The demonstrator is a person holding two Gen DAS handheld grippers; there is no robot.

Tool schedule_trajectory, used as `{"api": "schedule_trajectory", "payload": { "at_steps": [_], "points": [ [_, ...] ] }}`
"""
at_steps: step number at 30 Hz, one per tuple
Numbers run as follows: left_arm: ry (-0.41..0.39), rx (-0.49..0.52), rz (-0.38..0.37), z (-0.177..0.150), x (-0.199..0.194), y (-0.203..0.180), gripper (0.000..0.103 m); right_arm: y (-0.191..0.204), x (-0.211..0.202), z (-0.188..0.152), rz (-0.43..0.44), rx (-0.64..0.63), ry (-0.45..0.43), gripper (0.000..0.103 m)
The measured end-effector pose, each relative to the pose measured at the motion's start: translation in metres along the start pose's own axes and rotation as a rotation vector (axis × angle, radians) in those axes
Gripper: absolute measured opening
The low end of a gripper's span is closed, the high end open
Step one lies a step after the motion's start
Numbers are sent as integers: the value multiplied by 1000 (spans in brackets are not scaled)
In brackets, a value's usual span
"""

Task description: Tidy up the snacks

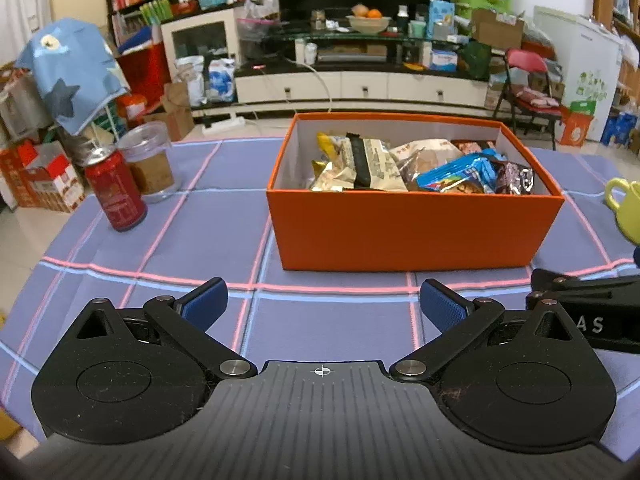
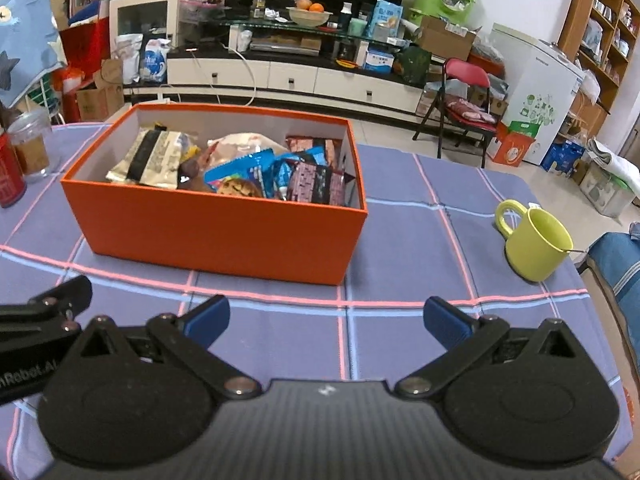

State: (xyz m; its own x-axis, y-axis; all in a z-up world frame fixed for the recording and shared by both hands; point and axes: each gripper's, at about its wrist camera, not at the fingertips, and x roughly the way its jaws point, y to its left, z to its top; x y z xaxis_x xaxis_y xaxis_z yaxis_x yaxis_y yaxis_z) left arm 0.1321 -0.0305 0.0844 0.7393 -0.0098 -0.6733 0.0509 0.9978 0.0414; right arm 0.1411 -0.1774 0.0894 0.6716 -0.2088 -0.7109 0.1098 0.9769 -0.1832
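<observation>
An orange box (image 1: 412, 232) (image 2: 224, 232) stands on the checked purple tablecloth, holding several snack packets (image 1: 424, 168) (image 2: 240, 168): a beige one with a black stripe, blue ones and a dark one. My left gripper (image 1: 322, 304) hovers open over the cloth in front of the box, nothing between its blue pads. My right gripper (image 2: 326, 320) is likewise open and empty, near the box's front right corner. Each gripper's black body shows at the edge of the other's view.
A red can (image 1: 114, 190) and a clear lidded cup (image 1: 150, 160) stand left of the box. A yellow-green mug (image 2: 534, 242) sits to the right. The table (image 2: 400, 344) ends beyond the box, with a TV stand, a folding chair and cartons on the floor behind.
</observation>
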Motion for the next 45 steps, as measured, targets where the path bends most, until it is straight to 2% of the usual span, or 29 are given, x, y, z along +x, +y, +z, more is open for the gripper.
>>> {"api": "schedule_trajectory", "payload": {
  "at_steps": [3,19,28,36,45],
  "points": [
    [-12,19,20,0,-1,-3,88,3,-1,0,-3,1,-2,102],
    [-12,-6,13,3,-3,0,89,6,0,0,4,-3,5,102],
    [-33,5,35,3,-6,-1,89,6,1,-1,12,-1,5,102],
    [-6,-31,7,2,-3,7,89,8,1,-2,15,-7,5,102],
    [-15,-3,35,1,-7,4,88,10,0,-2,15,-12,4,102]
  ]
}}
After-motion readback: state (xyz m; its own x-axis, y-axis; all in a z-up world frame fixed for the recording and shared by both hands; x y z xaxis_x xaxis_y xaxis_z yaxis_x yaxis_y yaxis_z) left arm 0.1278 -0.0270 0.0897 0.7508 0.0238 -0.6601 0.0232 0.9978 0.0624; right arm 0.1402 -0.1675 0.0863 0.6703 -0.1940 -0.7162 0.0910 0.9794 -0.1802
